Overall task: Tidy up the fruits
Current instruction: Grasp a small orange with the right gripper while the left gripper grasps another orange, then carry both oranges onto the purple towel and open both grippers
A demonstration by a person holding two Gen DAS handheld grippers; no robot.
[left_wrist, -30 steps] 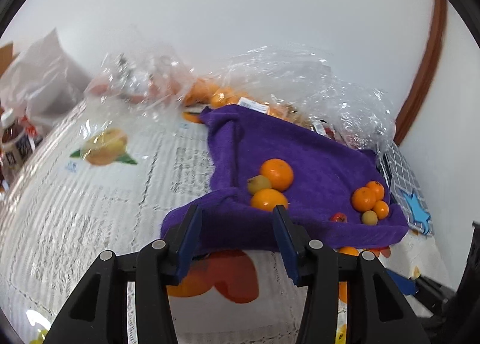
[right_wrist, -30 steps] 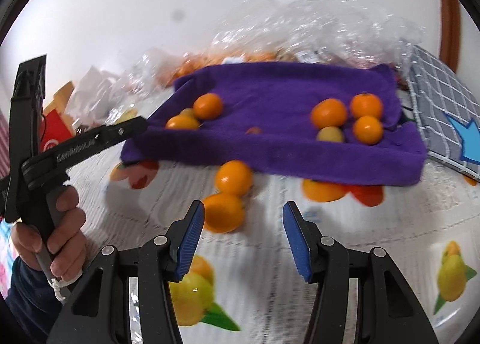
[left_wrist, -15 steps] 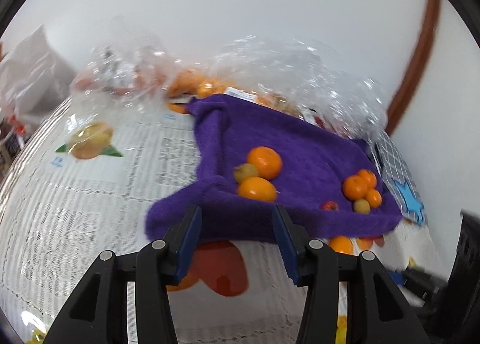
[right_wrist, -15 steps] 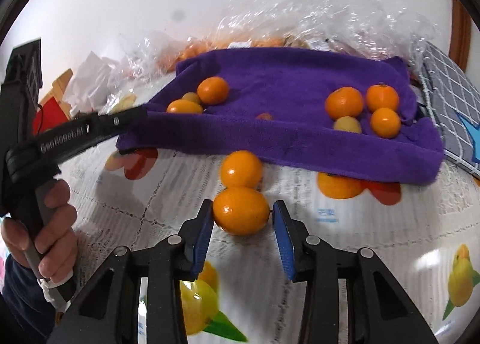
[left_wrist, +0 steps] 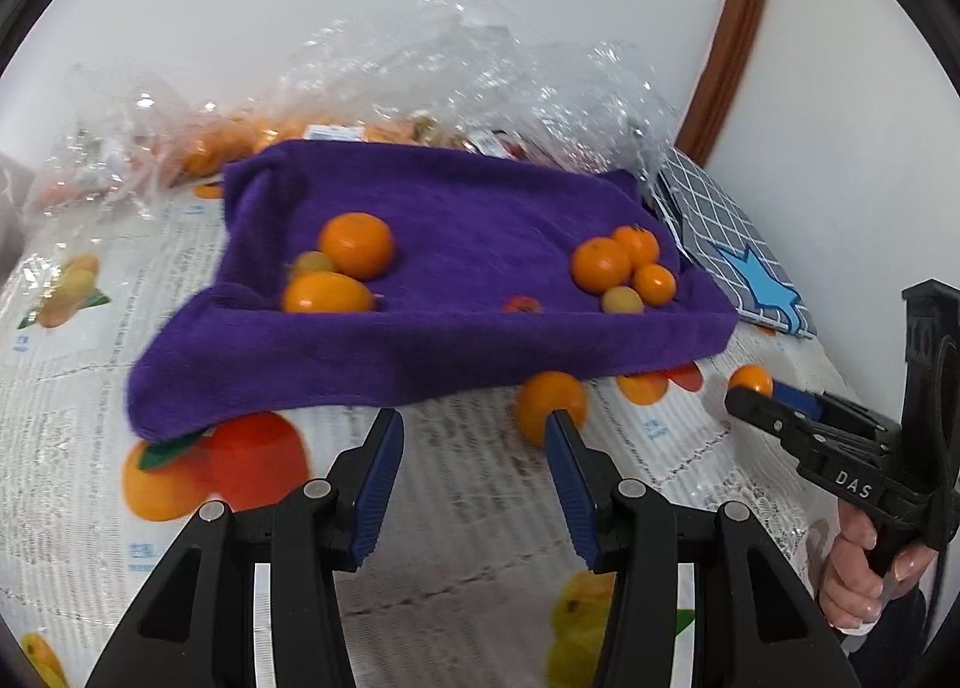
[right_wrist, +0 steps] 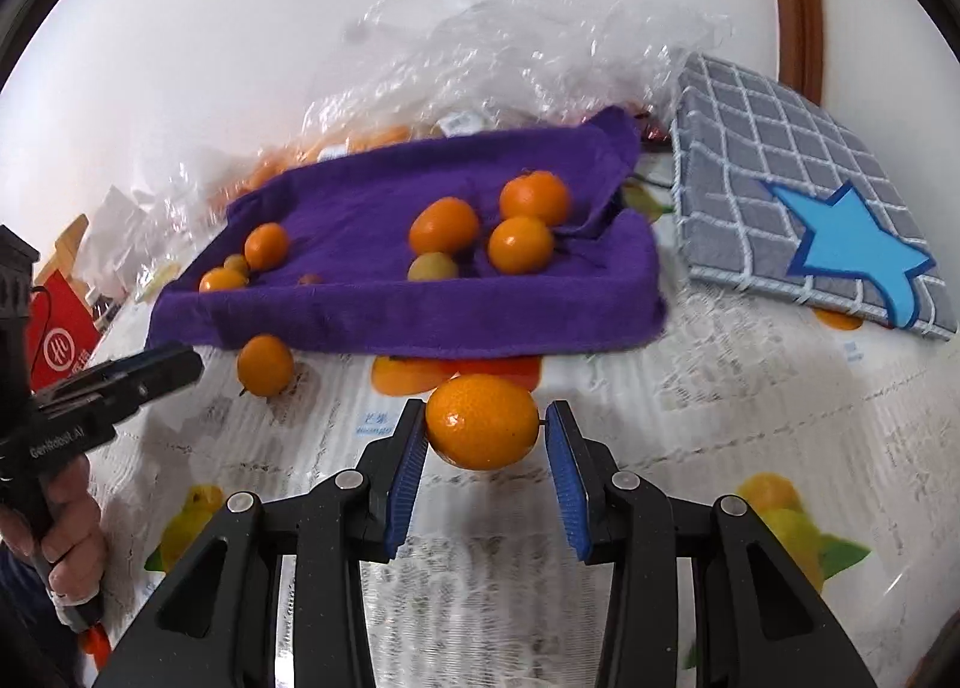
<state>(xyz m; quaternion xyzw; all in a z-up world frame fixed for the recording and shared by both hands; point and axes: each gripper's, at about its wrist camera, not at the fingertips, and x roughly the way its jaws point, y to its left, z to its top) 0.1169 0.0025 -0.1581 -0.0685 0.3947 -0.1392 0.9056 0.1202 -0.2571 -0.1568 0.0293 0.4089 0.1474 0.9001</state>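
My right gripper [right_wrist: 485, 427] is shut on an orange [right_wrist: 482, 430] and holds it just in front of the purple towel [right_wrist: 420, 310]. It shows in the left wrist view [left_wrist: 750, 385] too, at the right, with the orange [left_wrist: 750, 380] at its tip. On the towel [left_wrist: 432, 340] lie two groups of oranges, one at the left [left_wrist: 355, 245] and one at the right [left_wrist: 600, 264]. A loose orange [left_wrist: 549, 403] sits on the tablecloth before the towel's front edge, also in the right wrist view [right_wrist: 264, 365]. My left gripper [left_wrist: 474, 436] is open and empty, just left of that loose orange.
Clear plastic bags [left_wrist: 480, 81] with more fruit lie behind the towel by the wall. A grey checked pad with a blue star [right_wrist: 804, 196] lies to the right. A red box [right_wrist: 57, 340] stands at the far left. The tablecloth [left_wrist: 480, 538] has a printed fruit pattern.
My right gripper closed on the nearer orange and lifted it, moving right. My left gripper drew back from the towel's front edge and shifted right; it stays open.
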